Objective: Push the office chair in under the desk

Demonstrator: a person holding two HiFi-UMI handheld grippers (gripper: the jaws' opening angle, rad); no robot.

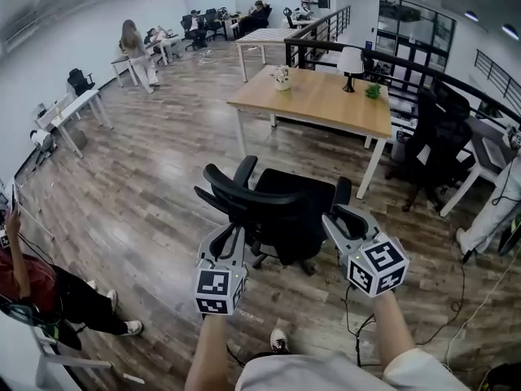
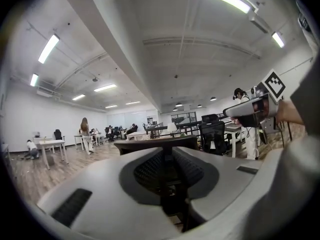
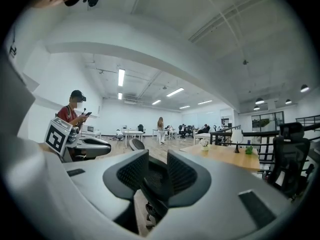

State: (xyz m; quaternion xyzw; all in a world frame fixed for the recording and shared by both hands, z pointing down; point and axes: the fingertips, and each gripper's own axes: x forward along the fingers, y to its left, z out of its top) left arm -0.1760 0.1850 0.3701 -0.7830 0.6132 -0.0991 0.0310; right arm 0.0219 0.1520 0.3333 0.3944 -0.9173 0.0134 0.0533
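Observation:
The black office chair (image 1: 281, 210) stands on the wood floor with its back toward me, a short way in front of the wooden desk (image 1: 321, 103). My left gripper (image 1: 230, 235) is at the left edge of the chair back, and that dark edge runs up between its jaws (image 2: 167, 174), which stand slightly apart. My right gripper (image 1: 343, 217) is at the right edge of the back. Its jaws (image 3: 157, 173) are clearly apart, with the chair's frame (image 3: 152, 189) between them. The desk top (image 3: 222, 155) lies ahead on the right.
A lamp (image 1: 350, 62) and small plants stand on the desk. Another black chair (image 1: 435, 137) and a second desk are at the right, with a dark railing (image 1: 326, 27) behind. A person sits at the lower left (image 1: 57, 292). Cables (image 1: 456, 300) trail on the floor.

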